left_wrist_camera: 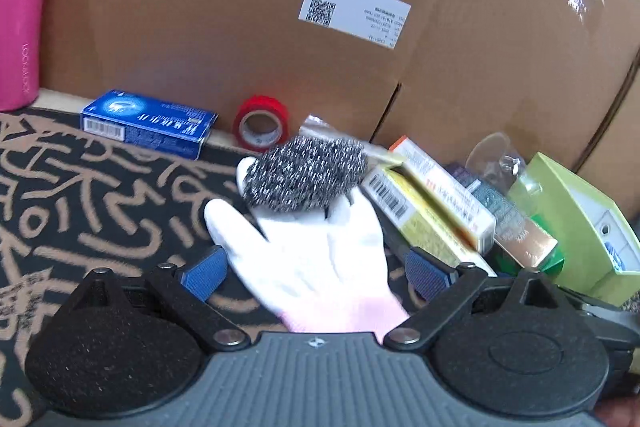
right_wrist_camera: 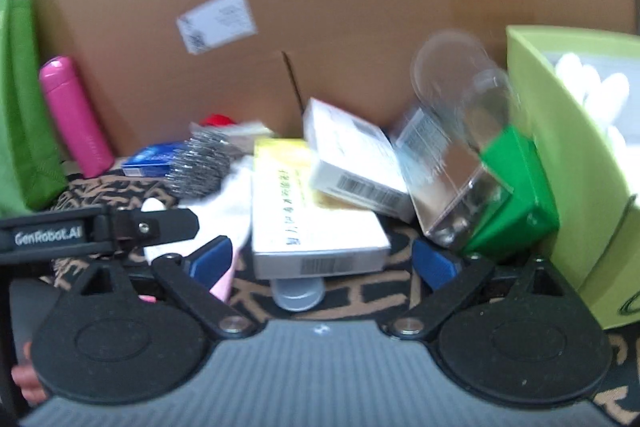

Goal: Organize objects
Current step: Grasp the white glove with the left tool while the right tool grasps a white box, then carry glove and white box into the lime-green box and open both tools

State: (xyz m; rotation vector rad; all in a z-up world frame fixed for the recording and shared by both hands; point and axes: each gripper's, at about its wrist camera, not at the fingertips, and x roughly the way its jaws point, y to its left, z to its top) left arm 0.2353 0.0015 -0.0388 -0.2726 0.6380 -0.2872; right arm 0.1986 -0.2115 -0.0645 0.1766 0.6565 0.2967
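A: What lies on the patterned surface (left_wrist_camera: 80, 195)?

B: Take the big cardboard box (left_wrist_camera: 240, 7) as the landmark. At its foot, a steel-wool scourer (left_wrist_camera: 304, 173) sits on a white glove (left_wrist_camera: 316, 255): a round, springy ball of silvery wire coils. The glove is flat, white with a pink cuff, its fingers spread under the scourer.

A: And around it?

B: Against the box, left of the scourer, a red tape roll (left_wrist_camera: 262, 123) stands on edge, and further left lies a blue carton (left_wrist_camera: 148, 125). A pink flask (left_wrist_camera: 24, 7) stands upright at the box's left end. Right of the scourer, small cartons lean on one another: a yellow box (right_wrist_camera: 316, 203) with a barcode on its end, a white box (right_wrist_camera: 352, 159) partly on top of it, a shiny silver box (right_wrist_camera: 448, 179), a dark green box (right_wrist_camera: 516, 187). A clear suction cup (right_wrist_camera: 452, 67) shows above them, in front of the box. A light green bin (right_wrist_camera: 560, 131) stands at the right end.

A: The grippers?

B: The left hand-held gripper (left_wrist_camera: 316, 269) is spread wide over the glove; whether its pads touch it I cannot tell. The right hand-held gripper (right_wrist_camera: 324, 259) is released, its jaws wide on either side of the yellow box's near end, not pressing it. That view is blurred.
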